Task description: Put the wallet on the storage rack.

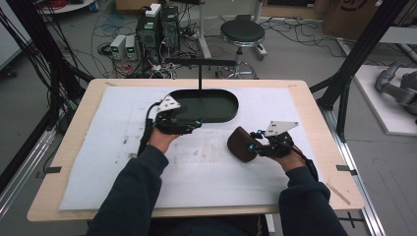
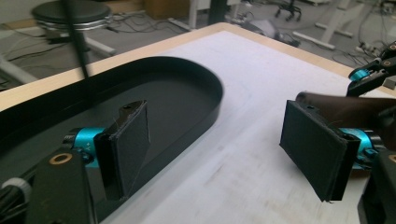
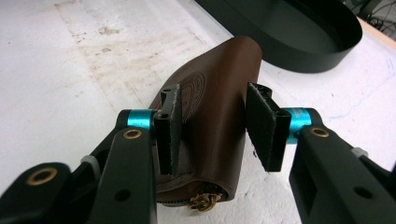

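Brown leather pouch (image 1: pixel 242 143) lies on white mat (image 1: pixel 123 162), right of centre, just in front of black oval tray's (image 1: pixel 228 112) right end. Right gripper (image 3: pixel 212 123) straddles the pouch, jaws either side of it; left pad touches the leather, right pad looks just off it, firm grip unclear. Brass zipper pull (image 3: pixel 202 201) sits at pouch's near end. Left gripper (image 2: pixel 224 154) hovers at tray's near rim, jaws spread wide, holding nothing.
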